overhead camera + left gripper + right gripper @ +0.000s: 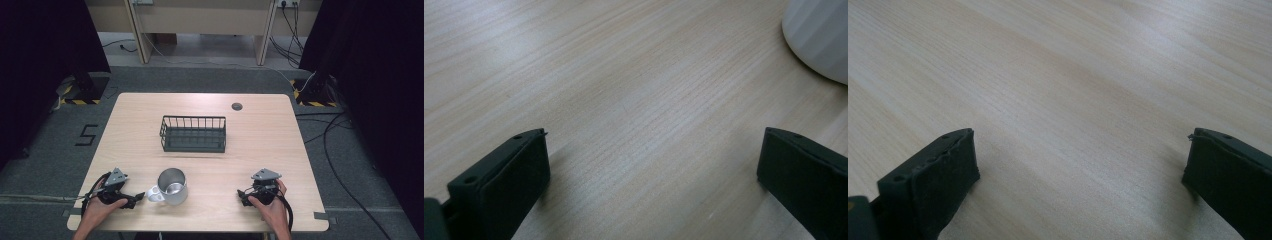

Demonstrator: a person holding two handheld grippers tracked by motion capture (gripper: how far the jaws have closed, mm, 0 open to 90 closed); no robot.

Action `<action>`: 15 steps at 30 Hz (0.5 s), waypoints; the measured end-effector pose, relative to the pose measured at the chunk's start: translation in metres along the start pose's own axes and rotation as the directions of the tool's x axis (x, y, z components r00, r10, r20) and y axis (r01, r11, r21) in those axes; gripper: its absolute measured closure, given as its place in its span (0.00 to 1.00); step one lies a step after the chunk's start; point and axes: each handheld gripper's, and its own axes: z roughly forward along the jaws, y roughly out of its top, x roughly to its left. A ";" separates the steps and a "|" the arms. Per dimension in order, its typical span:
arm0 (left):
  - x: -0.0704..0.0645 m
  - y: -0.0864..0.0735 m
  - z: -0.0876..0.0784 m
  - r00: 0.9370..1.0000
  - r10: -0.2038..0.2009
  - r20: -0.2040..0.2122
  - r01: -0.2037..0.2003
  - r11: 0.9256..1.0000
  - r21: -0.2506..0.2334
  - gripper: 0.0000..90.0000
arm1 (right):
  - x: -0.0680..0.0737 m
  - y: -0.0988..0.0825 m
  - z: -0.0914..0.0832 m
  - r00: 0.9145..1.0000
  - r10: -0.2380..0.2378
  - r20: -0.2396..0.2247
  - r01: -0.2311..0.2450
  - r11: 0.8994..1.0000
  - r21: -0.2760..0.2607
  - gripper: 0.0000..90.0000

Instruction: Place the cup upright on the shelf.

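Item: mug, upright, near table front edge, handle toward left claw | left claw: wide open, empty, just beside handle | right claw: wide open, empty, well apart | nearer: left.

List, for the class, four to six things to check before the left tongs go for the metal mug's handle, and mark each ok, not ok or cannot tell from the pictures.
1. Left tongs open: ok, jaws stand wide apart in the left gripper view, nothing between them.
2. Right tongs open and free: ok, bare table between the jaws.
3. Mug upright: ok, its open mouth faces up.
4. Handle reachable: ok, it points toward the left tongs, just beyond their tips.
5. Wire basket free to receive something: ok, it looks empty.
6. Mug empty: cannot tell, the inside is shiny and unclear.
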 end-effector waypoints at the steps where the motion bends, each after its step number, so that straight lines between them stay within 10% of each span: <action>1: 0.000 0.000 0.000 1.000 0.000 0.000 0.000 1.000 0.000 0.00 | 0.000 0.000 0.000 1.000 0.001 0.001 -0.001 1.000 0.000 0.01; 9: 0.000 0.000 0.000 1.000 0.002 0.003 -0.002 1.000 0.000 0.00 | -0.001 0.000 -0.004 1.000 0.010 -0.005 -0.010 0.999 -0.043 0.23; 15: 0.000 0.000 0.000 1.000 0.002 0.002 -0.002 1.000 0.000 0.00 | 0.008 0.004 -0.013 0.999 0.002 -0.046 -0.008 0.990 -0.141 0.16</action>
